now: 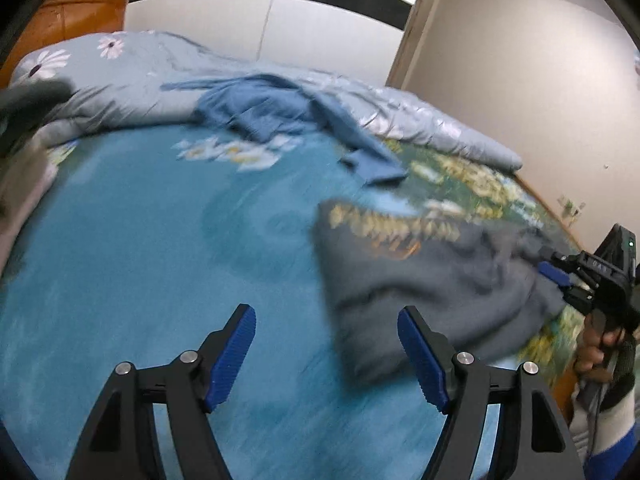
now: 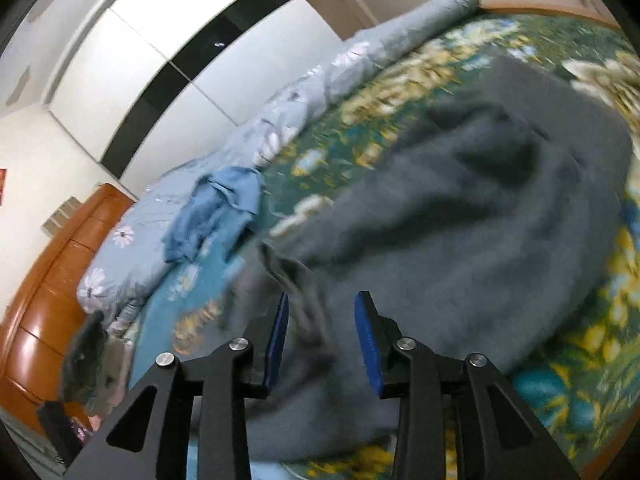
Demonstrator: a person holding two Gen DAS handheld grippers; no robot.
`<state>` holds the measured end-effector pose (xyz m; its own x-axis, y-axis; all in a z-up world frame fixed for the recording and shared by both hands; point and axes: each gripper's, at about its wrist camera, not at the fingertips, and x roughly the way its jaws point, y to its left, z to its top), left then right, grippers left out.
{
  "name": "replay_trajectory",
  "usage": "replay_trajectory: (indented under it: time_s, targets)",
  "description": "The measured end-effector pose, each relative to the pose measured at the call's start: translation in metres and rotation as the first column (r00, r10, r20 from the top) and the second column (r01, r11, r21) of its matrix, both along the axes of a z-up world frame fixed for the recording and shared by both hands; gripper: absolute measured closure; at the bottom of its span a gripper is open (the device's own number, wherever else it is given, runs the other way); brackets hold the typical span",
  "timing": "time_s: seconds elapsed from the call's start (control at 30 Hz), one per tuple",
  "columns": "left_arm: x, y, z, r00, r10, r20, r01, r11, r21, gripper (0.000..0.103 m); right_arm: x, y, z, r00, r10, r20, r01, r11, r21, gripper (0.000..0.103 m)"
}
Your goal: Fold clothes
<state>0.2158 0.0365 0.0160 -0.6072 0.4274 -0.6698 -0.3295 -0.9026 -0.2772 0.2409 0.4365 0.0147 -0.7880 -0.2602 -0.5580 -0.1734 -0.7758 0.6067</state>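
The left claw (image 1: 326, 354) is released, its blue pads spread wide with nothing between them, hanging over the bare teal part of the bed sheet (image 1: 120, 260). The grey sweatshirt (image 1: 420, 292) lies on the bed ahead and to the right of this claw, its near edge just beyond the right finger; a yellowish print shows on its far side. The right claw (image 2: 322, 340), gripped in a hand (image 1: 600, 352), stands part open; a fold of the grey sweatshirt (image 2: 460, 240) lies between its pads, and motion blur hides whether they press on it. The bulk of the garment spreads ahead and to the right of that claw. Further ahead of both claws a crumpled blue garment (image 1: 280, 116) rests against a rolled floral quilt (image 1: 132, 80). A wooden headboard (image 2: 48, 280) stands far left of the right claw.
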Motion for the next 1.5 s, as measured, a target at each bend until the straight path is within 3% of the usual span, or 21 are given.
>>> replay_trajectory:
  time_s: [0.13, 0.23, 0.37, 0.6, 0.7, 0.8, 0.9, 1.0, 1.03, 1.1, 1.17, 1.27, 1.5]
  targets:
    - [-0.025, 0.055, 0.000, 0.998, -0.068, 0.004, 0.068, 0.997, -0.024, 0.026, -0.035, -0.048, 0.021, 0.988, 0.152, -0.001, -0.152, 0.986, 0.062, 0.067]
    - [-0.026, 0.078, -0.013, 0.994, -0.107, 0.026, 0.109, 0.993, -0.055, 0.026, -0.052, -0.072, 0.013, 0.973, 0.224, 0.052, -0.228, 0.969, 0.098, 0.067]
    - [-0.018, 0.079, -0.031, 0.993, -0.117, 0.029, 0.119, 0.990, -0.079, 0.026, -0.035, -0.061, -0.005, 0.980, 0.182, 0.086, -0.192, 0.973, 0.130, 0.067]
    - [-0.012, 0.085, -0.052, 0.992, -0.122, 0.020, 0.124, 0.983, -0.139, 0.026, -0.015, -0.039, -0.036, 0.984, 0.163, 0.075, -0.167, 0.985, 0.053, 0.069]
    - [-0.009, 0.087, -0.053, 0.992, -0.128, 0.007, 0.128, 0.978, -0.167, 0.026, -0.012, -0.035, -0.039, 0.988, 0.150, 0.046, -0.151, 0.988, 0.022, 0.069]
    - [-0.007, 0.085, -0.044, 0.992, -0.124, 0.005, 0.123, 0.982, -0.140, 0.026, -0.007, -0.031, -0.028, 0.988, 0.150, 0.024, -0.150, 0.989, 0.012, 0.068]
    - [-0.002, 0.076, -0.031, 0.993, -0.121, 0.000, 0.120, 0.990, -0.079, 0.026, 0.016, -0.009, -0.008, 0.993, 0.098, -0.060, -0.099, 0.995, -0.014, 0.067]
    - [0.002, 0.075, -0.020, 0.993, -0.119, -0.017, 0.118, 0.992, -0.053, 0.026, 0.051, 0.038, -0.001, 0.992, -0.058, -0.110, 0.055, 0.998, -0.030, 0.062]
    - [0.003, 0.077, -0.016, 0.992, -0.122, -0.026, 0.121, 0.991, -0.051, 0.026, 0.064, 0.058, -0.004, 0.984, -0.142, -0.105, 0.140, 0.990, -0.033, 0.055]
    - [0.003, 0.090, -0.008, 0.988, -0.147, -0.043, 0.145, 0.988, -0.052, 0.026, 0.088, 0.099, -0.014, 0.949, -0.307, -0.067, 0.305, 0.952, -0.038, 0.054]
    - [-0.001, 0.115, -0.003, 0.980, -0.191, -0.051, 0.187, 0.980, -0.063, 0.026, 0.104, 0.130, -0.028, 0.917, -0.398, -0.031, 0.393, 0.914, -0.098, 0.051]
    - [-0.006, 0.160, 0.000, 0.964, -0.260, -0.053, 0.257, 0.964, -0.063, 0.026, 0.104, 0.150, -0.040, 0.915, -0.402, -0.022, 0.393, 0.904, -0.167, 0.050]
    - [-0.026, 0.231, -0.008, 0.944, -0.329, 0.014, 0.329, 0.943, -0.043, 0.026, 0.072, 0.167, -0.049, 0.941, -0.337, -0.029, 0.324, 0.922, -0.213, 0.050]
